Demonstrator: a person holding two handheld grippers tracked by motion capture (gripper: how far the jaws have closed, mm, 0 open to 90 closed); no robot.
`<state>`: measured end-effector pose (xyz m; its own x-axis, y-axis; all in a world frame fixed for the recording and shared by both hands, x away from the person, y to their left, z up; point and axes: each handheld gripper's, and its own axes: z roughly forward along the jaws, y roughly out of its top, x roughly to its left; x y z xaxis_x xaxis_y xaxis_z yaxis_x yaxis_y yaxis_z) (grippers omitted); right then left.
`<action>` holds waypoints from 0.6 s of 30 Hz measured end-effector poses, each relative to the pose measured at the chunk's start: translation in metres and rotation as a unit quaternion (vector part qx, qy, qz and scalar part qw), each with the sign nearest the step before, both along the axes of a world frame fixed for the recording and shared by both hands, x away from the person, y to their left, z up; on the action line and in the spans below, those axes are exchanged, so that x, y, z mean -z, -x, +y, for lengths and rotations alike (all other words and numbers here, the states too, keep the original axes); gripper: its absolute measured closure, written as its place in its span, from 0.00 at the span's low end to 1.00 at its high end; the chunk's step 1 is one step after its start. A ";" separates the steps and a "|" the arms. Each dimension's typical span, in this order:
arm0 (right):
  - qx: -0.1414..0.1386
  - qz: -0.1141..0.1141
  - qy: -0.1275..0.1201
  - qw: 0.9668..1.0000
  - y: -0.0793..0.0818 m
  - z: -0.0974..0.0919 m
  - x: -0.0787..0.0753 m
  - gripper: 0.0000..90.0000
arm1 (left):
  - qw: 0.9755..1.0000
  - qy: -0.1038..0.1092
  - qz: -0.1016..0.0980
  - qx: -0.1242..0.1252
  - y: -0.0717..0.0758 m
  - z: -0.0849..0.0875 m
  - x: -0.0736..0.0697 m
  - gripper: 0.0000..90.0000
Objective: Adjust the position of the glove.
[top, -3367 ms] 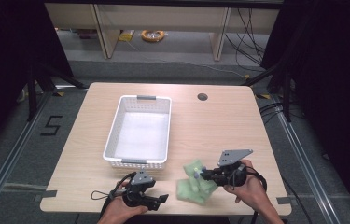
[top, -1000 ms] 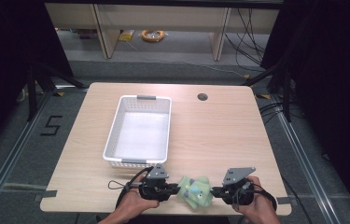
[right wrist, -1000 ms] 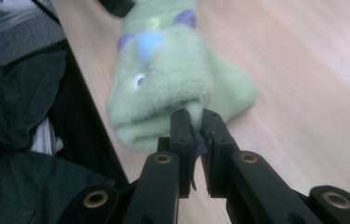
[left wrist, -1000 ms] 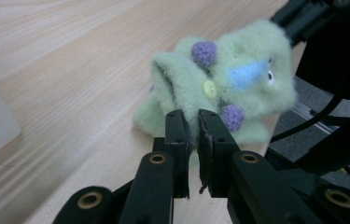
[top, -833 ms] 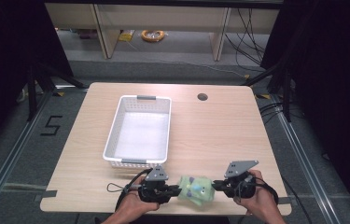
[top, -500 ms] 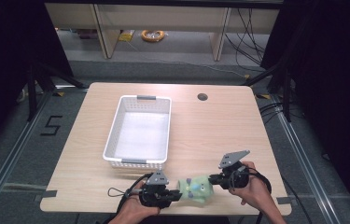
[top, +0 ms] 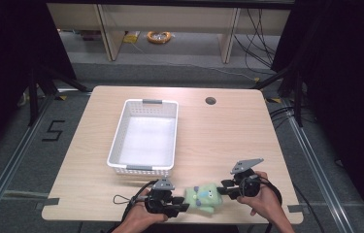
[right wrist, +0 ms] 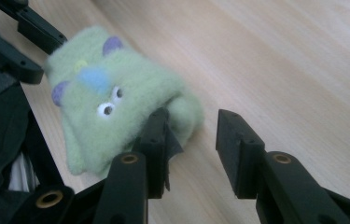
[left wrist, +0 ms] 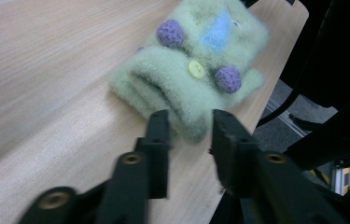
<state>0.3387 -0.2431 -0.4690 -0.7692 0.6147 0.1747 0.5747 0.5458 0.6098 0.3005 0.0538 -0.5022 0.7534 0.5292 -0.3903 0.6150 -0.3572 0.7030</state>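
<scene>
We see open tabletop [top: 218, 141] to the right of the basket [top: 144, 137] and beyond the toy [top: 202, 197], so a hand could pass there freely up to the far edge, where a small round hole [top: 210, 101] sits. The basket blocks the left middle of the table. Near the front edge the toy lies between the left gripper [top: 182, 208] and the right gripper [top: 222, 188], closing that gap
</scene>
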 end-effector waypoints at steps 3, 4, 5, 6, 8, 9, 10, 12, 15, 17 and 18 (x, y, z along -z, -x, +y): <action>0.018 -0.007 -0.014 1.000 0.002 -0.005 -0.004 0.65 | 1.000 -0.001 -0.012 -0.008 -0.001 0.002 -0.004 0.63; 0.036 -0.018 -0.036 0.999 0.004 -0.007 -0.007 0.60 | 1.000 0.003 -0.015 -0.021 -0.003 0.003 -0.007 0.57; 0.036 -0.018 -0.036 0.999 0.004 -0.007 -0.007 0.60 | 1.000 0.003 -0.015 -0.021 -0.003 0.003 -0.007 0.55; 0.043 -0.002 -0.036 0.998 0.005 -0.008 -0.011 0.58 | 0.999 -0.003 -0.017 -0.029 -0.004 0.002 -0.008 0.55; 0.052 0.003 -0.047 0.998 0.007 -0.004 -0.011 0.56 | 0.999 0.000 -0.014 -0.042 -0.006 0.000 -0.006 0.52; 0.052 0.010 -0.046 0.998 0.007 -0.002 -0.009 0.55 | 0.999 -0.003 -0.012 -0.042 -0.007 -0.001 -0.006 0.51; 0.052 0.010 -0.046 0.998 0.007 -0.002 -0.009 0.55 | 0.999 -0.003 -0.012 -0.042 -0.007 -0.001 -0.006 0.50; 0.060 0.022 -0.044 0.997 0.007 0.003 -0.005 0.54 | 0.999 -0.005 -0.010 -0.047 -0.010 -0.006 -0.005 0.49; 0.068 0.031 -0.052 0.996 0.008 0.006 -0.002 0.53 | 0.999 -0.012 -0.012 -0.047 -0.012 -0.009 -0.004 0.49; 0.067 0.043 -0.040 0.996 0.008 0.008 0.001 0.53 | 0.999 -0.016 -0.005 -0.047 -0.015 -0.012 -0.002 0.49; 0.066 0.043 -0.033 0.996 0.007 0.008 0.004 0.53 | 0.999 -0.018 -0.003 -0.050 -0.016 -0.013 0.000 0.49</action>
